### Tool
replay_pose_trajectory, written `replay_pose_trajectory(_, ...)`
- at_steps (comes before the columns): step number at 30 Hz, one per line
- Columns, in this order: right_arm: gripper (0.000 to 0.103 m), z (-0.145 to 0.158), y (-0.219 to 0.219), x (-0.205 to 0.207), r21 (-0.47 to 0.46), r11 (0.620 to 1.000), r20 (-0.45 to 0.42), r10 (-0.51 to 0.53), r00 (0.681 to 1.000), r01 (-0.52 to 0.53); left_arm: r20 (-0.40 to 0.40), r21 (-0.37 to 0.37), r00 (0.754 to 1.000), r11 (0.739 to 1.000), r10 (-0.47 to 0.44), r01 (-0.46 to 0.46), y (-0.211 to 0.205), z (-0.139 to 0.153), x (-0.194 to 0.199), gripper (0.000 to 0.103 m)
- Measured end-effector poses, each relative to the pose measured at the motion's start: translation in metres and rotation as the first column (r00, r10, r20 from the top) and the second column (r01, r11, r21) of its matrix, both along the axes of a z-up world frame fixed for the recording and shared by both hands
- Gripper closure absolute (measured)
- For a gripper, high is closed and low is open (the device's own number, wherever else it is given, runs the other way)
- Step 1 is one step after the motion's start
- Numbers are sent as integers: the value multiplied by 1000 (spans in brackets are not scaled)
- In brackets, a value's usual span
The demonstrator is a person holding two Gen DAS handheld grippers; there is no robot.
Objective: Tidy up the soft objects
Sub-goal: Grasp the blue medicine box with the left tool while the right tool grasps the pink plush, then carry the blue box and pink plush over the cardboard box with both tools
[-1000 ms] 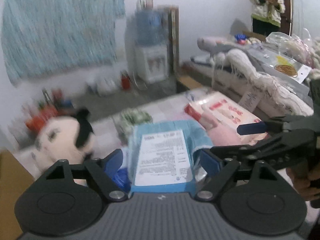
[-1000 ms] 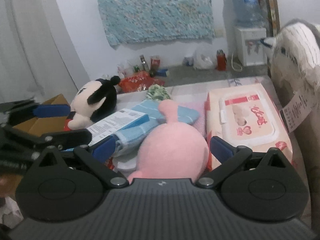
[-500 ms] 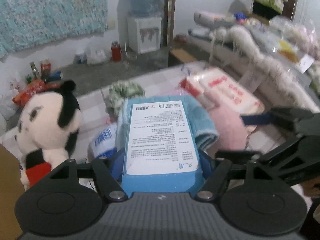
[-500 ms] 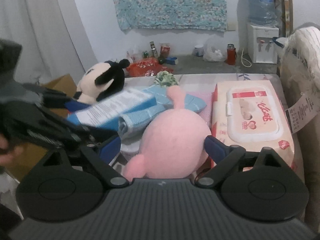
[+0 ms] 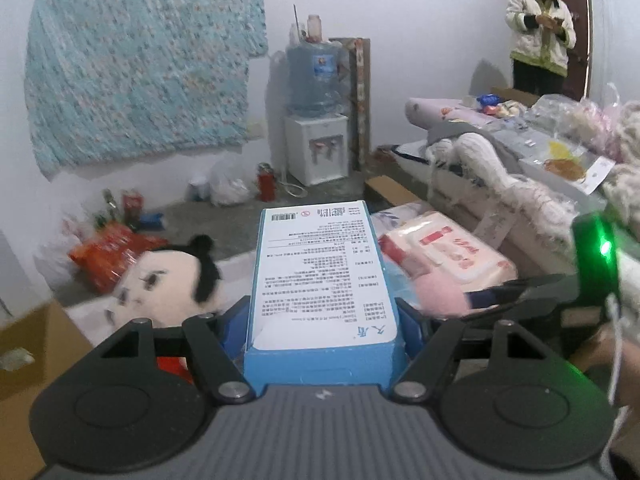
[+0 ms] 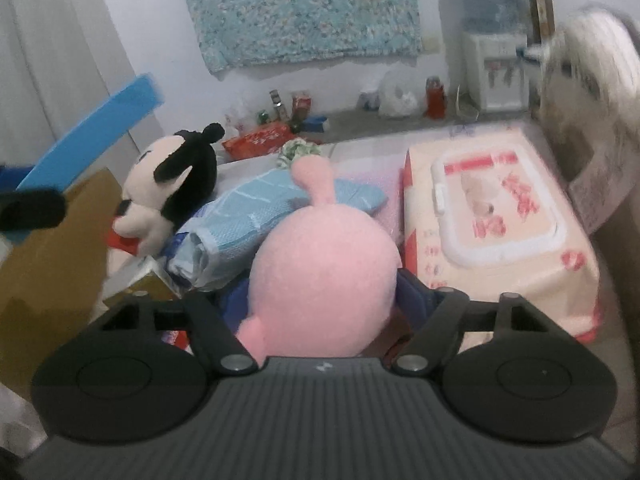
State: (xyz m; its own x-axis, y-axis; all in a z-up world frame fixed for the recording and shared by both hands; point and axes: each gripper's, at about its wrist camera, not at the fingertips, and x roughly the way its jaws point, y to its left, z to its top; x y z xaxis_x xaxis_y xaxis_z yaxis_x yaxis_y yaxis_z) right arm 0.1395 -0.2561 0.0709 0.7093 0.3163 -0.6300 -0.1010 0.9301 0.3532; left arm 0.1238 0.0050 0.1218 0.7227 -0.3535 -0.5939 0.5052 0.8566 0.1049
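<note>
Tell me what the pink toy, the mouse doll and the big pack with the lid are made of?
The pink plush toy looks like soft fleece: fuzzy, matte and rounded. The mouse plush doll seems the same kind of short fuzzy fabric, in black and cream. The wet-wipes pack looks like thin shiny plastic film, slightly wrinkled, with a stiffer white plastic flip lid on top.

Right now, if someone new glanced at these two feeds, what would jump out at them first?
Probably the blue pack with the white printed label, clamped in the left gripper and filling the middle of the left wrist view. Next, the round pink plush between the right gripper's fingers, whose jaws have just been closing on it. Beside it lie a black-eared mouse plush and a wet-wipes pack.
</note>
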Motion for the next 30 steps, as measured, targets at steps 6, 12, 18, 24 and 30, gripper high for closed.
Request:
replay_pose_trajectory(6,34,4,-20,-19,110,992,2,-61,998,60,-15,-16,999,999,52,-52,23,14,-16,29)
replay_pose_trajectory(12,34,33,-37,-60,260,965,69,-12,998,-6,-2,-16,989,989,148,-148,66,33,-47,29)
replay_pose_trajectory(18,32,74,-5,-67,425,883,158,144,977,-199,-34,19,957,958,288,-287,129,44,-68,29)
replay_pose_trajectory(24,32,113,76,-33,501,789,173,312,934,-357,-12,90,902,899,431,-428,201,57,-72,29)
replay_pose_trajectory(30,32,135,186,31,605,695,116,407,906,-390,-55,208,864,852,500,-480,269,35,-21,29)
